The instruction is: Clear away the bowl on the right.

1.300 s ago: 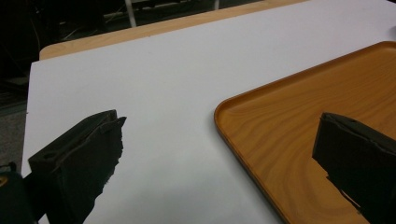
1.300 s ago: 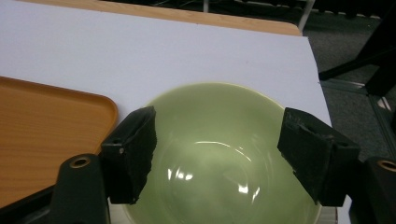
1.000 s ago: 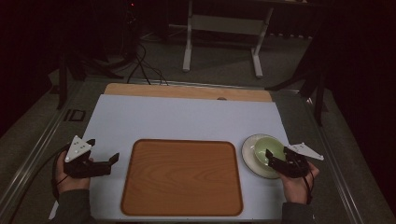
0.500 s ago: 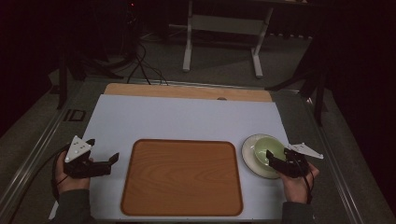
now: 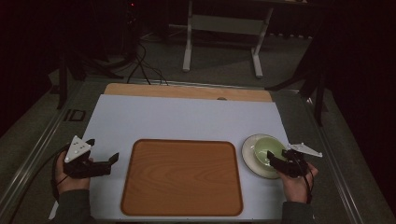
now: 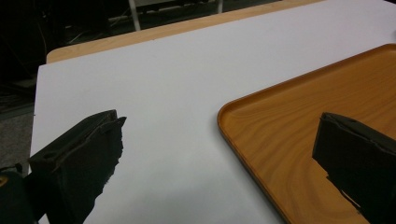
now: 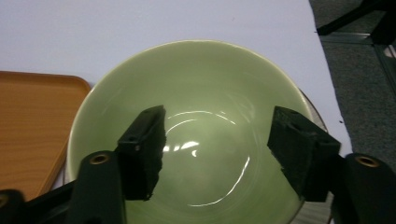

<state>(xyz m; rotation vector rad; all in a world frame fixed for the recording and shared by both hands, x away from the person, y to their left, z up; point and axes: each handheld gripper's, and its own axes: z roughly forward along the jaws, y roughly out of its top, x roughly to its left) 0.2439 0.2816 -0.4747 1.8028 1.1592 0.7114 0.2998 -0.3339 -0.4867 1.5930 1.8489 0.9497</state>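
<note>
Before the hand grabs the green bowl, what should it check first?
1. Right gripper open: ok, its jaws stand wide apart over the bowl.
2. Bowl empty: ok, just shiny green inside.
3. Bowl sits on the plate: ok, upright and level.
4. Jaw lined up on the bowl's rim: cannot tell; both jaws seem to hang over the inside, touching nothing.
5. Tray has room: ok, nothing lies on it.
6. Left gripper out of the way: ok, open and holding nothing at the tray's left edge.
</note>
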